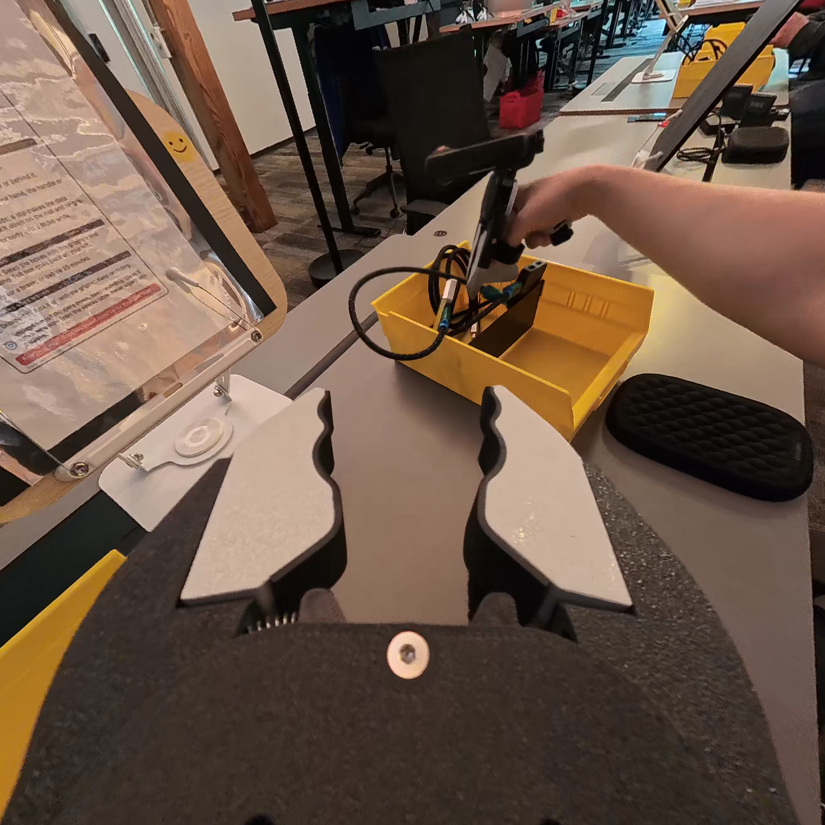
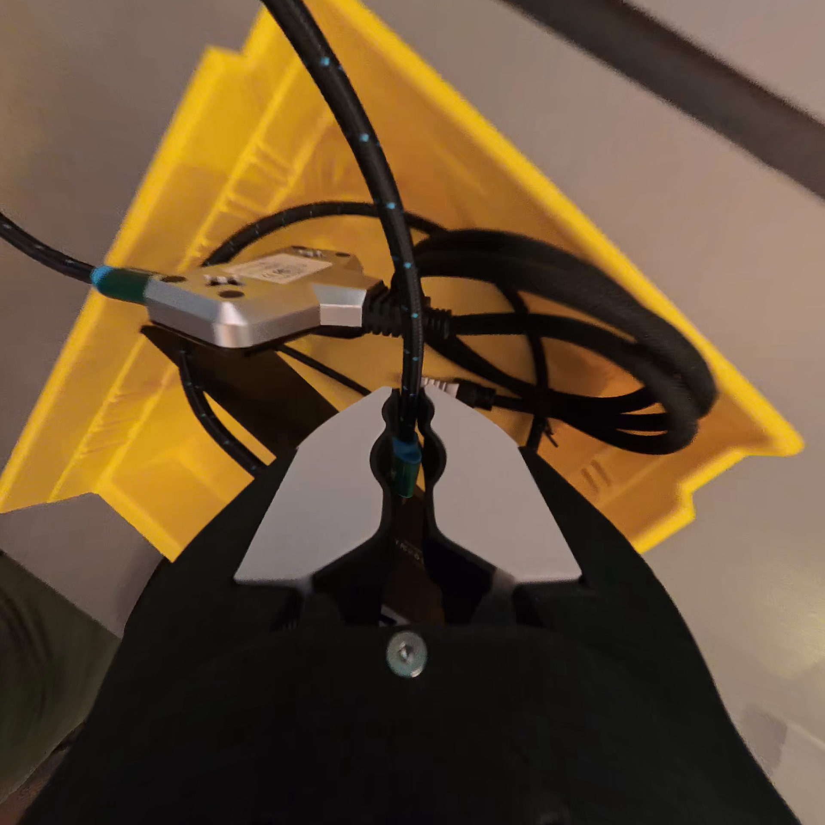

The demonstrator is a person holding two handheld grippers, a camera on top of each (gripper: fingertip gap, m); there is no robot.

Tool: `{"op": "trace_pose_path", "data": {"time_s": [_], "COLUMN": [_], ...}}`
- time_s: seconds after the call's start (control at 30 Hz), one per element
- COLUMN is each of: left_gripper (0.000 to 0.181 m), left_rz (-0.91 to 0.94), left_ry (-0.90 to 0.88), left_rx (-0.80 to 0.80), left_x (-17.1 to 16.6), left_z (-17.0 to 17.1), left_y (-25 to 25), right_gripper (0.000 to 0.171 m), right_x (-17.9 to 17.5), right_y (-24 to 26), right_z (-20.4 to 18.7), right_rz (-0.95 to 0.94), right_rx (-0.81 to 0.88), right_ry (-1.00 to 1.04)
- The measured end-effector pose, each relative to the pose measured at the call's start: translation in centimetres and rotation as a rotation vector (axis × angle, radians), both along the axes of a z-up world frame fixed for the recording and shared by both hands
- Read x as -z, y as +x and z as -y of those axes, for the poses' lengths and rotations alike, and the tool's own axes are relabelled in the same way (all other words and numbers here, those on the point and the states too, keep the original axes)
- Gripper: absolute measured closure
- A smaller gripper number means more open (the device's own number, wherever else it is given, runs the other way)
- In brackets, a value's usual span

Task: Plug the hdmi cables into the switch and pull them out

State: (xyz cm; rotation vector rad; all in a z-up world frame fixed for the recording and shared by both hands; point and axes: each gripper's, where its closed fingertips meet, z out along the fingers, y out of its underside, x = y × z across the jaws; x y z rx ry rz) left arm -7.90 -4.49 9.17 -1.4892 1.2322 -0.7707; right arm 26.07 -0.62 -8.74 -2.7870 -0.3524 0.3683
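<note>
Nearest, the left gripper (image 1: 406, 451) hovers with its jaws spread over the grey tabletop (image 1: 402, 513). Farther, the right gripper (image 2: 407, 402) pinches one black braided HDMI cable (image 2: 379, 178) above one yellow plastic bin (image 2: 513, 169) holding one silver switch (image 2: 259, 303).

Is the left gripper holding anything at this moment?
No. In the left wrist view the left gripper has its jaws spread wide with only bare grey table between them, short of the yellow bin.
</note>
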Motion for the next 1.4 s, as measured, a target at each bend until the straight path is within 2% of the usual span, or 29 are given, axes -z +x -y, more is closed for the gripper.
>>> {"op": "trace_pose_path", "data": {"time_s": [0.2,0.33,0.47,0.8,0.97,1.13,1.4], "left_gripper": [0.118,0.118,0.121,0.118,0.118,0.119,0.119], "left_rz": [-0.032,-0.033,-0.049,-0.053,-0.051,-0.059,-0.067], "left_ry": [0.002,-0.006,-0.018,0.001,-0.003,-0.004,-0.006], "left_rx": [0.001,0.000,0.014,0.010,0.009,0.013,0.011], "left_x": [0.7,0.9,1.2,1.0,1.0,1.2,1.4], "left_z": [0.0,-0.2,0.0,0.1,0.1,0.1,-0.1], "left_y": [0.4,0.5,0.5,0.5,0.4,0.5,0.6], "right_gripper": [0.161,0.160,0.146,0.146,0.161,0.160,0.152], "right_x": [2.1,1.9,0.7,-3.7,-2.5,-1.5,-2.6], "right_y": [-1.6,-1.8,-1.6,-0.7,-1.2,-1.7,-2.0], "right_z": [0.3,-0.7,-1.3,-2.0,-1.0,-0.8,-1.8], "right_rz": [-0.100,-0.060,-0.012,0.026,0.072,0.083,0.088], "right_rx": [0.018,-0.056,-0.094,-0.089,-0.161,-0.189,-0.184], "right_ry": [-0.118,-0.023,0.082,0.264,0.189,0.160,0.193]}}
